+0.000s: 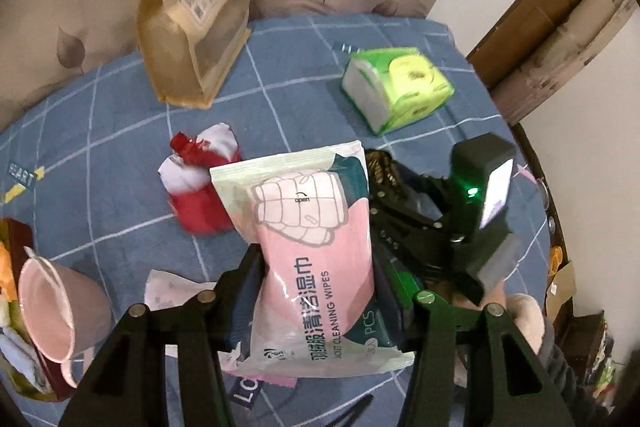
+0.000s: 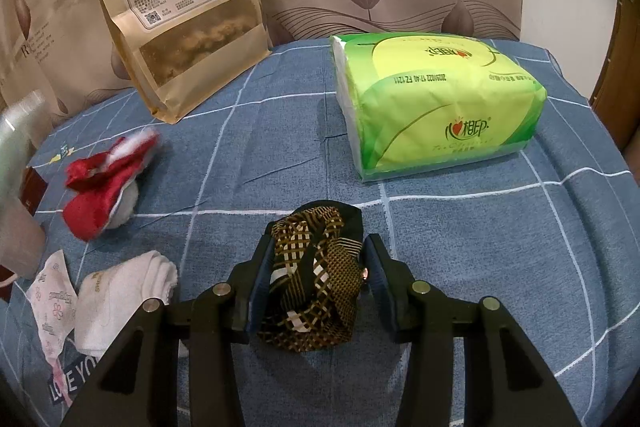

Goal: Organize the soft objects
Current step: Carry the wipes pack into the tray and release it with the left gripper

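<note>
My left gripper (image 1: 316, 267) is shut on a pink and white pack of cleaning wipes (image 1: 312, 227) and holds it above the blue checked cloth. My right gripper (image 2: 318, 267) is shut on a rolled black and gold patterned cloth (image 2: 316, 275) just above the cloth; it also shows in the left wrist view (image 1: 380, 167) with the right gripper body (image 1: 472, 219). A red and white cloth (image 1: 200, 187) (image 2: 104, 187) lies to the left. White socks (image 2: 120, 295) lie at the lower left.
A green tissue pack (image 2: 436, 103) (image 1: 396, 87) sits at the back right. A tan snack bag (image 2: 180, 15) (image 1: 196, 7) stands against the curtain. A pink cup (image 1: 52, 307) stands at the left edge. A floral tissue packet (image 2: 52, 299) lies beside the socks.
</note>
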`<state>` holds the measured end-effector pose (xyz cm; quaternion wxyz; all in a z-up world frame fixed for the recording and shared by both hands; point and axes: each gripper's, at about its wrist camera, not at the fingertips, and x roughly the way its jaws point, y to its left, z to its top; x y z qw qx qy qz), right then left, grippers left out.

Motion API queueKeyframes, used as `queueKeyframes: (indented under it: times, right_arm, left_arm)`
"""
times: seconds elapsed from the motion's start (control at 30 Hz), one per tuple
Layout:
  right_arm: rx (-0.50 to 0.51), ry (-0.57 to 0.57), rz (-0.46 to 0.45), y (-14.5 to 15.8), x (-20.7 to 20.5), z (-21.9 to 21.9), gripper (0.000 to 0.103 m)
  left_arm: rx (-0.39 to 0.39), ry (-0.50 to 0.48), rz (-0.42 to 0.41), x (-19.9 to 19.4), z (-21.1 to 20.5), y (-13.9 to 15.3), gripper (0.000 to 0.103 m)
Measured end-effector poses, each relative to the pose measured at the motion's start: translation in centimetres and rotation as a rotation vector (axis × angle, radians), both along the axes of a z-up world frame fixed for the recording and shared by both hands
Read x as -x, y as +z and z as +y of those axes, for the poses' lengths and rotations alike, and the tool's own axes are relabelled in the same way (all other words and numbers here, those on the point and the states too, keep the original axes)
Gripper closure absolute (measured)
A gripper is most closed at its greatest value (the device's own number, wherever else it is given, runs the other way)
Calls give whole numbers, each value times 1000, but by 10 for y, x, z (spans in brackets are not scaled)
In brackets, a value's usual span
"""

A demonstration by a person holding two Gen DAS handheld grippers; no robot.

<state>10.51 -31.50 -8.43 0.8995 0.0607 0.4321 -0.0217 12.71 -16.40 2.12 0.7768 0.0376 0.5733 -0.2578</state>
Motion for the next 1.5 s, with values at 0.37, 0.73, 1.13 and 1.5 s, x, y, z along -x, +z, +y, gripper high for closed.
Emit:
queueKeyframes:
  times: [0.37, 0.73, 1.13, 1.5]
  right_arm:
    - [3, 0, 0, 0, 0, 1, 59]
    - [8, 0, 1, -1, 0, 1, 59]
    - [43, 2, 8, -2, -1, 4, 59]
    - [65, 2, 13, -2, -1, 7, 59]
  left_arm:
    - [-1, 68, -132, -1, 49, 60, 49]
    - [-143, 316, -272, -17, 181, 115, 49]
    - [-253, 567, -216, -29, 325, 89, 49]
    - [-232, 592, -92, -11, 364, 9, 49]
